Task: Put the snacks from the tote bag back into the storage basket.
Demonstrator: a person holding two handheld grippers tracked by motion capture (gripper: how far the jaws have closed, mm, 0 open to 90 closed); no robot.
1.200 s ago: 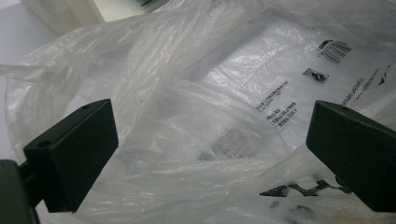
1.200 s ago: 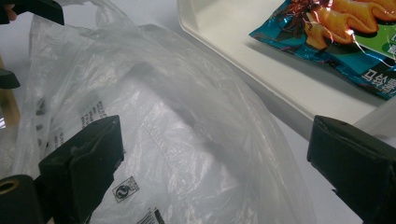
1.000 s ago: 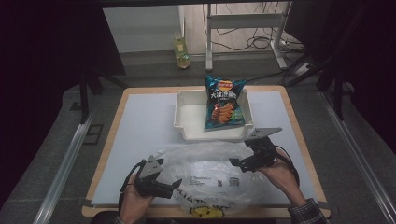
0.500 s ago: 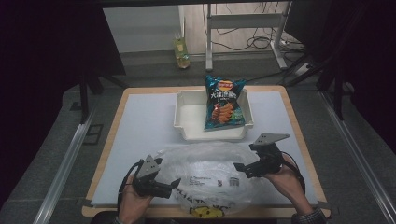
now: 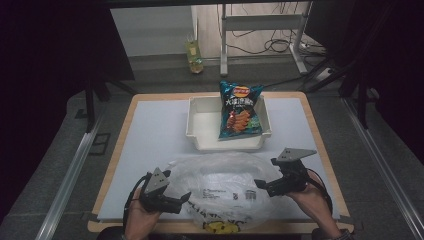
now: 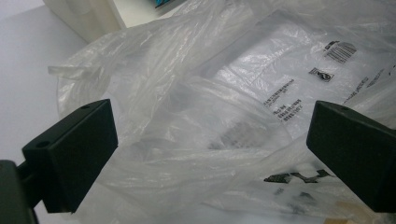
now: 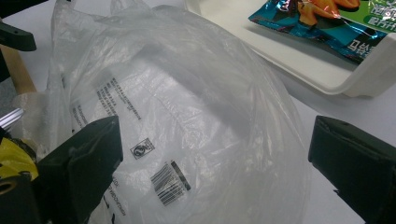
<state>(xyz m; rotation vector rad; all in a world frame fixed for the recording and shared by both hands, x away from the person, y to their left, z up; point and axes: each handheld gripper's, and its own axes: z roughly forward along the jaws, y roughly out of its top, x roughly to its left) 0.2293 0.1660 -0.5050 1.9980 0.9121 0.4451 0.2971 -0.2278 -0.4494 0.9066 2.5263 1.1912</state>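
- Plastic bag (image 5: 227, 192): clear, crumpled and puffed up, it lies on the near half of the bench (image 5: 150, 130), between my two tools. I judge it is kept there so that both can work its mouth from either side.
- Left tool (image 5: 184, 199): I have its jaws spread wide with nothing between them. In the left gripper view the bag's (image 6: 219, 116) loose folds sit just ahead of the gap, so I take this as a line-up on the near left edge of the film, not a grip.
- Right tool (image 5: 262, 184): also spread wide and empty. It is level with the bag's right flank and points inward. The right gripper view looks across the bag's (image 7: 187, 116) printed panel, with barcode and small text showing through the film.
- Reason for the stance, as I judge it: two open tools facing each other across the bag suits pinching opposite sides and pulling the opening apart. Thin film slips and bunches, so each pinch should take a fold, not a single flat layer.
- Tray (image 5: 200, 125): white, shallow, just beyond the bag at the bench's middle. The bag's far edge comes close to its near wall; I cannot tell whether they touch.
- Chip packet (image 5: 240, 110): blue-green, lying in the tray's right part with its top leaning up over the far rim. It looks staged as the item meant for the bag.
- Bottle (image 5: 194, 55): yellowish, standing on the floor beyond the bench, well apart from the work.
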